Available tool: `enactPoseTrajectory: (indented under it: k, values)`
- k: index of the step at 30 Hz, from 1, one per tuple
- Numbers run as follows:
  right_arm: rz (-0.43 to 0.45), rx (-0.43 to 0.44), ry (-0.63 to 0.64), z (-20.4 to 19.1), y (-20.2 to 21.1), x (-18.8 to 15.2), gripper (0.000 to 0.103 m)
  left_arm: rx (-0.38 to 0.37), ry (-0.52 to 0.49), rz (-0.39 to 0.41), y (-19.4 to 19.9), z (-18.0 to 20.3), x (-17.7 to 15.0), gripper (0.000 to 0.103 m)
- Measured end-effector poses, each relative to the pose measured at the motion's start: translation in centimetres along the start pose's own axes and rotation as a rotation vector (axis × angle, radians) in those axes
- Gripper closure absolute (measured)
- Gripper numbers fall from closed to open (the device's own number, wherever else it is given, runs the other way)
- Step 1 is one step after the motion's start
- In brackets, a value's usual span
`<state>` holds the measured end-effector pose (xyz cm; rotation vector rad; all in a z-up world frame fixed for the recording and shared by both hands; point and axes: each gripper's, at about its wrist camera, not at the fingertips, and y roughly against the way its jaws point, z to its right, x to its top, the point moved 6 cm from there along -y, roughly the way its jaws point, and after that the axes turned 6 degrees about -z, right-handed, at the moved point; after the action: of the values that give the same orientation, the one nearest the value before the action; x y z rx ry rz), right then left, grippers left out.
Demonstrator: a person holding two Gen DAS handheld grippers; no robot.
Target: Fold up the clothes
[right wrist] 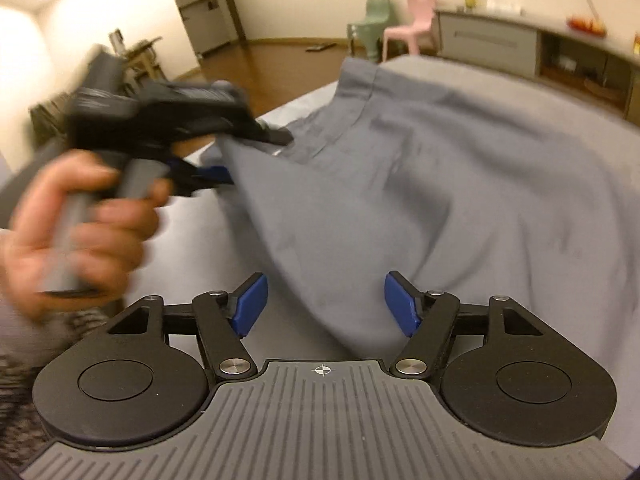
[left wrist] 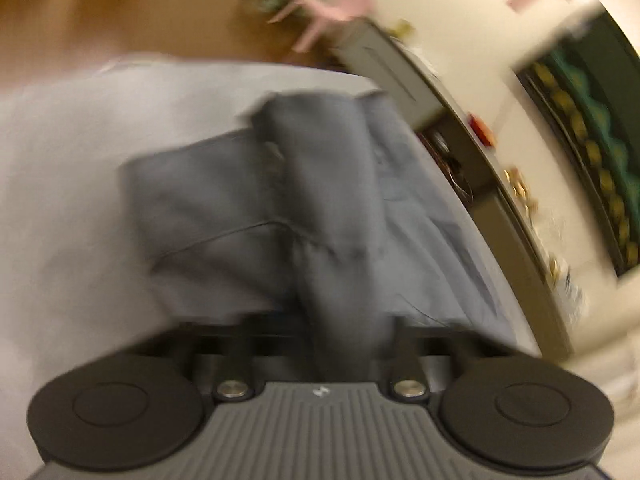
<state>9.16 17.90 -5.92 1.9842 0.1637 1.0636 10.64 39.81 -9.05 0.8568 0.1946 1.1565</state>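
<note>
A grey garment [left wrist: 224, 208] lies rumpled on a white bed surface [left wrist: 60, 160]; the left wrist view is blurred. A fold of it runs back into my left gripper and covers the fingers there. In the right wrist view the left gripper [right wrist: 218, 170], held in a person's hand [right wrist: 80, 220], is shut on an edge of the garment [right wrist: 400, 184] and holds it up off the white bed surface [right wrist: 192, 248]. My right gripper [right wrist: 326, 304] is open, and its blue pads [right wrist: 252, 304] stand wide apart. A hanging fold of the cloth sits between the pads and neither presses on it.
A pink chair [right wrist: 416, 20] and a green chair [right wrist: 372, 20] stand on the wooden floor beyond the bed. A long grey cabinet [right wrist: 492, 44] runs along the wall at the right. A dark framed picture [left wrist: 592, 152] hangs on that wall.
</note>
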Motion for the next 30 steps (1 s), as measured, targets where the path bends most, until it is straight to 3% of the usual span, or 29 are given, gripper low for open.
enactPoseTrajectory:
  k: [2,5,7,9,11,13,14,15,17,20,23,30]
  values:
    - [0.010,-0.011,0.016,0.8,1.8,-1.2,0.038,-0.046,0.125,-0.014,0.8,-2.7,-1.3,0.096]
    - [0.031,-0.079,0.013,3.6,4.9,-3.0,0.027,-0.084,0.185,-0.030,0.6,-4.5,-1.8,0.094]
    - [0.021,-0.125,-0.041,6.2,6.0,-4.4,0.027,-0.091,0.168,0.001,1.1,-4.4,-1.4,0.087]
    - [0.015,-0.163,-0.105,8.6,7.0,-5.7,0.027,-0.073,0.131,0.059,2.1,-3.7,-1.1,0.068]
    - [0.025,-0.175,-0.157,9.6,8.2,-6.5,0.027,-0.051,0.104,0.123,3.0,-2.9,-0.7,0.060]
    - [0.045,-0.181,-0.157,9.1,8.7,-5.7,0.027,-0.038,0.093,0.184,3.7,-2.6,0.0,0.060]
    - [0.056,-0.184,-0.155,8.9,9.0,-5.2,0.027,-0.025,0.097,0.212,3.9,-2.6,0.1,0.065]
    - [0.072,-0.182,-0.150,8.3,9.1,-4.4,0.027,-0.020,0.113,0.230,4.2,-2.4,0.0,0.083]
    - [0.106,-0.155,-0.141,6.4,8.7,-1.5,0.027,-0.050,0.160,0.233,4.9,-2.7,-0.8,0.092]
    - [0.137,-0.128,-0.123,3.3,6.8,3.3,0.022,-0.094,0.190,0.223,5.5,-3.1,-1.3,0.093]
    - [0.129,-0.134,-0.080,0.0,2.3,8.6,0.015,-0.130,0.176,0.221,6.6,-4.2,-1.5,0.093]
    - [-0.031,-0.154,-0.077,-4.4,-12.8,18.0,0.015,-0.115,0.206,0.172,4.9,-6.2,-1.4,0.092]
